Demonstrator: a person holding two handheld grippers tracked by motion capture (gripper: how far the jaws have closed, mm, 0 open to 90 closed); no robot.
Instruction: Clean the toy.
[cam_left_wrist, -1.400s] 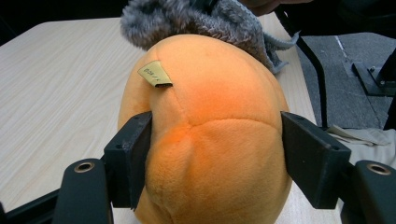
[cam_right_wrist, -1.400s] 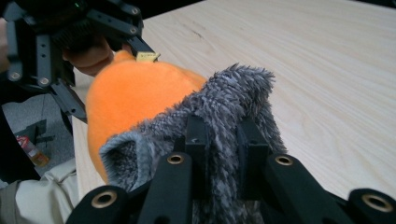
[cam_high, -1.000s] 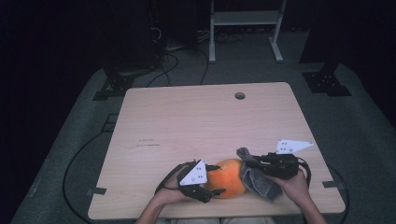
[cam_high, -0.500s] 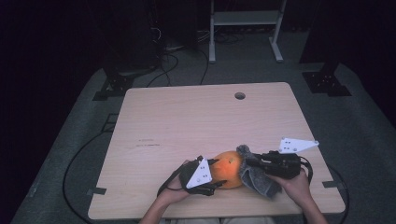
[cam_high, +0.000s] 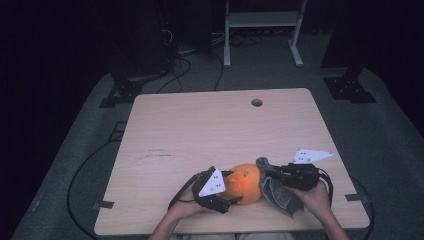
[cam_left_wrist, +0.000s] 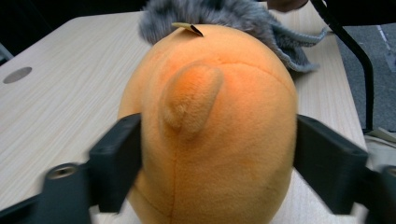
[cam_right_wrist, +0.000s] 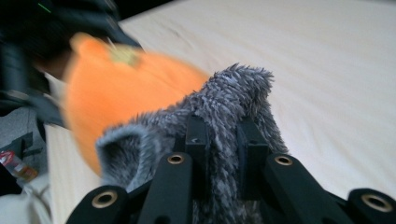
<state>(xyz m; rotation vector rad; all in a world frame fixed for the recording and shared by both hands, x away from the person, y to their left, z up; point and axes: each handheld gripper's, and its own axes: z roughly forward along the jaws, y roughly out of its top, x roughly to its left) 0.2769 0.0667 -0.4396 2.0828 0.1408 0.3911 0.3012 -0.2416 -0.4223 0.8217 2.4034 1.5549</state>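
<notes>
While the right tool (cam_right_wrist: 223, 140) pinches the grey fur (cam_right_wrist: 233, 88), the orange plush (cam_left_wrist: 210, 126) sits between the left tool (cam_left_wrist: 210, 163)'s just-widened jaws, lengthwise toward the right

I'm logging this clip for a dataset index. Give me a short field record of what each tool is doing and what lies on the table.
surface: light wood table
main thing: orange plush toy with a grey furry part, near the front edge
left tool: jaws either side of the orange body, just been opening; whether the pads press on it is unclear
right tool: shut on the grey furry part
other: round hole near the table's far edge
</notes>
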